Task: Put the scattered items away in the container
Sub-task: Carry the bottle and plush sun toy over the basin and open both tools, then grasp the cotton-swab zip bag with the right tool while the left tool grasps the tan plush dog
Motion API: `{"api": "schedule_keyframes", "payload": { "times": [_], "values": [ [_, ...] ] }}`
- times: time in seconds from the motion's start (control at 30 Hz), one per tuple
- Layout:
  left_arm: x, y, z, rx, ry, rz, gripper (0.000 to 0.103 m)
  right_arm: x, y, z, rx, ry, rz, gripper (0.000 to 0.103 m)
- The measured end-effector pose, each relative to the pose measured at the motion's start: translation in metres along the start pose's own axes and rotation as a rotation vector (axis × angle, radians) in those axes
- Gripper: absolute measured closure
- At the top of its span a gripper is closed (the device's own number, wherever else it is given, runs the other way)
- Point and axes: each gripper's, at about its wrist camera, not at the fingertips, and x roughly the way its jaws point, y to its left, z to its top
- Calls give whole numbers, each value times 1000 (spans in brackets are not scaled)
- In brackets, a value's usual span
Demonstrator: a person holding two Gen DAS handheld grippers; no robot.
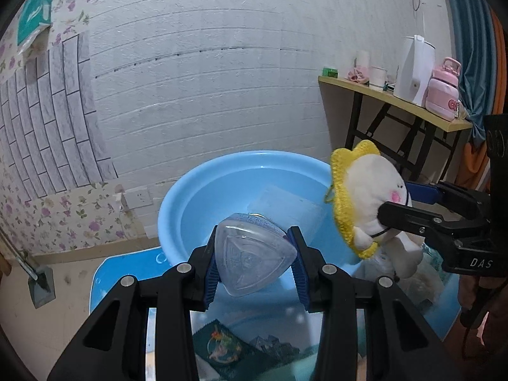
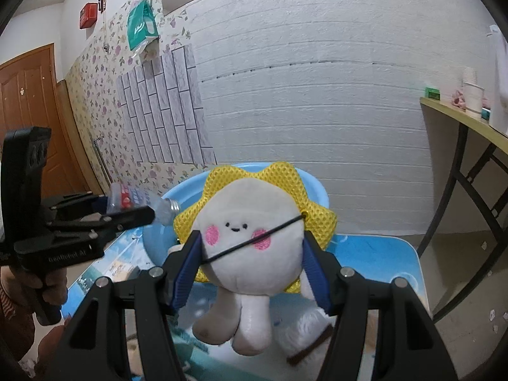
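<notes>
One bottle is clamped in the left gripper; one plush toy is gripped by the right gripper, near one blue basin.

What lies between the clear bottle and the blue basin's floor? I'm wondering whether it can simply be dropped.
In the left wrist view, only air separates the plastic bottle from the basin; a pale flat item lies on the floor inside.

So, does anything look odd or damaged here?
Nothing looks damaged or spilled. One detail: a black cord runs slantwise across the plush face, caught under the right gripper fingers. The left gripper holds an uncapped bottle by its base, over the basin.
</notes>
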Motion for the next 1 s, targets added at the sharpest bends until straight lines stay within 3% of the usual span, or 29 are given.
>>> {"api": "schedule_keyframes", "payload": {
  "times": [0.17, 0.33, 0.53, 0.83, 1.0],
  "values": [
    [14, 1, -3, 0, 34, -14, 64, 17, 1, 4, -5, 17, 17, 38],
    [13, 3, -4, 5, 35, -7, 41, 27, 2, 6, -18, 20, 38, 33],
    [-1, 13, -13, -33, 39, 7, 32, 22, 6, 8, -11, -4, 43, 31],
    [-35, 22, -36, -71, 26, 48, 15, -6, 12, -4, -34, 13, -12, 31],
    [-56, 25, -52, -96, 1, 64, 6, -29, -1, -19, -3, 30, -98, 31]
  ]
}}
